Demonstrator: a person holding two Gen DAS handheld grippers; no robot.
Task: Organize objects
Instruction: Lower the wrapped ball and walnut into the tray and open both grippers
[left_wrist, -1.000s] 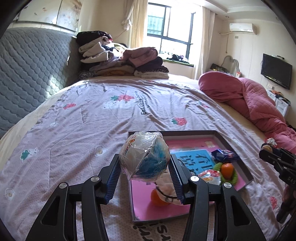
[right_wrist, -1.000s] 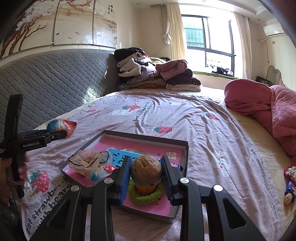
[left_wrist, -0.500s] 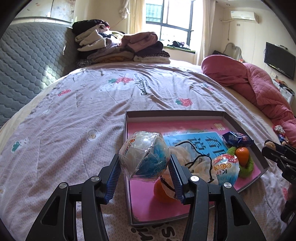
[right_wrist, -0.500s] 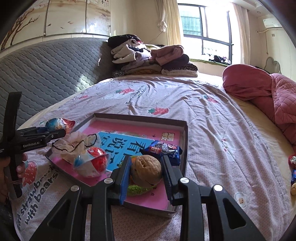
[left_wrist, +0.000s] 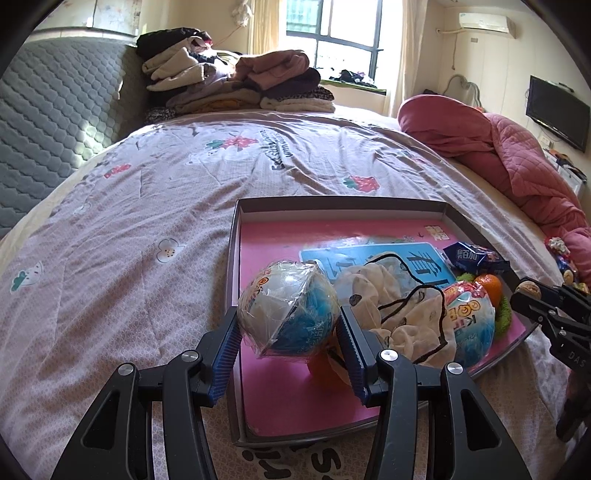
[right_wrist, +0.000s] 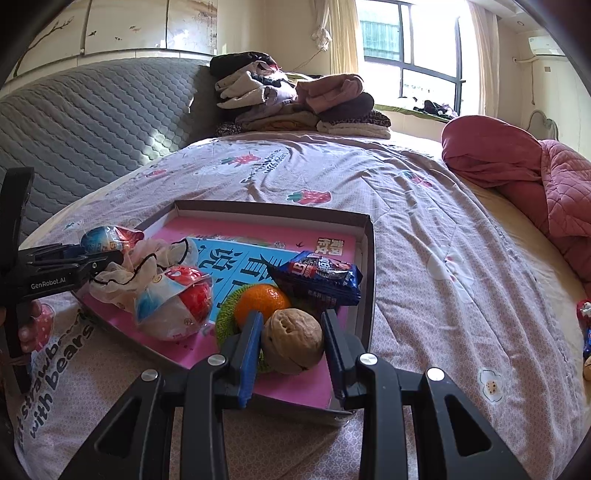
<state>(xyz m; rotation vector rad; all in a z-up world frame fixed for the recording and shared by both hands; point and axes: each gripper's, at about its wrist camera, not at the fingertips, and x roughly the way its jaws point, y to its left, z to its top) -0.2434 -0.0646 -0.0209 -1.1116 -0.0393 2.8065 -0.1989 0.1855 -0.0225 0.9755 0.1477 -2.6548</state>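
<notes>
Two grippers over one tray (right_wrist: 365, 236) on the bed: left gripper (left_wrist: 288, 328) clamped on one wrapped ball (left_wrist: 286, 315), right gripper (right_wrist: 291, 338) clamped on one walnut (right_wrist: 293, 341). Inside the tray: one second wrapped ball (right_wrist: 177, 306), one orange (right_wrist: 260, 301), one blue snack packet (right_wrist: 317, 277), one cloth pouch (right_wrist: 147, 266).

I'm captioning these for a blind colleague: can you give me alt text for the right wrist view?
The right claw grips a walnut above the near corner of a shallow pink-lined tray on a bed. In the tray lie a tangerine, a blue snack packet and a wrapped ball.
</notes>
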